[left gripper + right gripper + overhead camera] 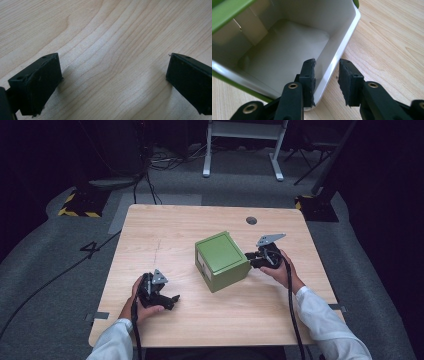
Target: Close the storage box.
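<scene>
Green and boxy, the container lies on its side near the middle of the pale wooden table, a little right of centre, with one green face turned up and a white label on its left-facing side. Its open mouth faces right, toward the right gripper. In the right gripper view the inside of the container is white and bare, and a green flap juts in at the upper left corner.

The right gripper straddles the container's wall at the open rim — one jaw sits inside against the white surface, the other outside over the wood. The jaws stand close together, with the wall between them; the outer jaw shows a narrow gap to the rim, so whether they are actually clamped on it I cannot tell. The person's right hand holds this gripper just right of the container, with a white sleeve running off the near right edge.

The left gripper rests low at the near left of the table, well apart from the container, in the person's left hand. Its jaws are spread wide — in the left gripper view bare wood grain lies between them, and they grasp nothing.
</scene>
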